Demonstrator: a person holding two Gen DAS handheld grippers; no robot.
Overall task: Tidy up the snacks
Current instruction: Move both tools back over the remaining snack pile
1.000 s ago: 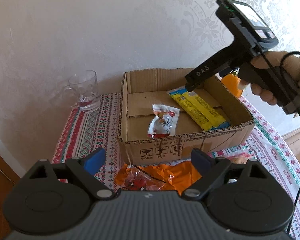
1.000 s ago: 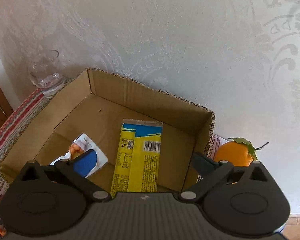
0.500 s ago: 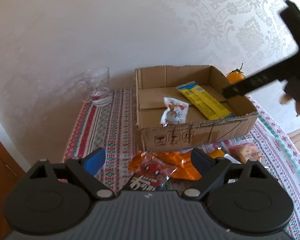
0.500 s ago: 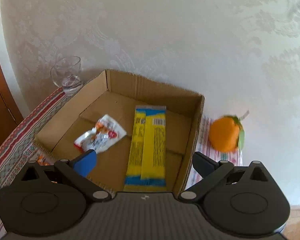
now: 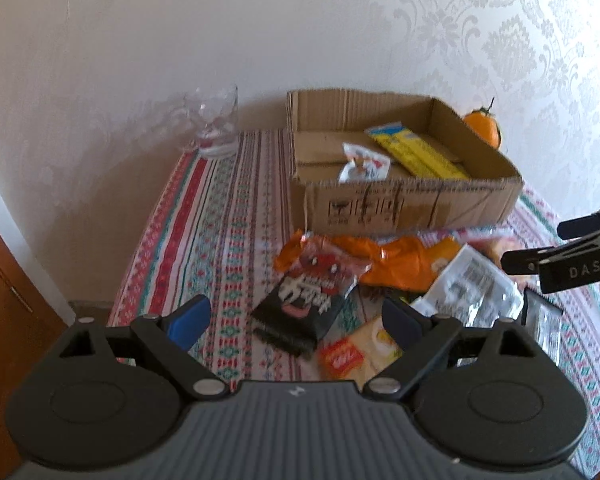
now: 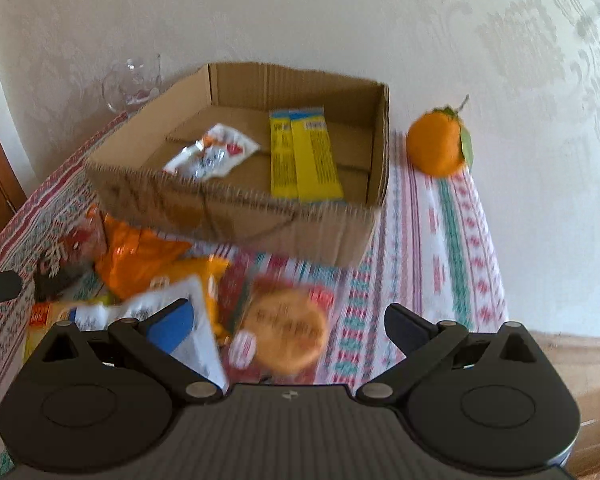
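Inspector: Both grippers have backed off the cardboard box [image 6: 236, 216]; right gripper [image 6: 286, 320] and left gripper [image 5: 296, 320] spread, empty

Clerk: Snacks?

Inspector: Yellow bars [image 6: 304, 156] and white pouch [image 6: 212, 152] are boxed; round biscuit pack [image 6: 286, 336] lies beneath the right gripper, likely next

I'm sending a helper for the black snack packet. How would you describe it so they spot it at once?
Start at the cardboard box on the striped tablecloth. In the snack pile in front of it, the black packet lies leftmost, partly under a red wrapper. It is the only black pack with white lettering.
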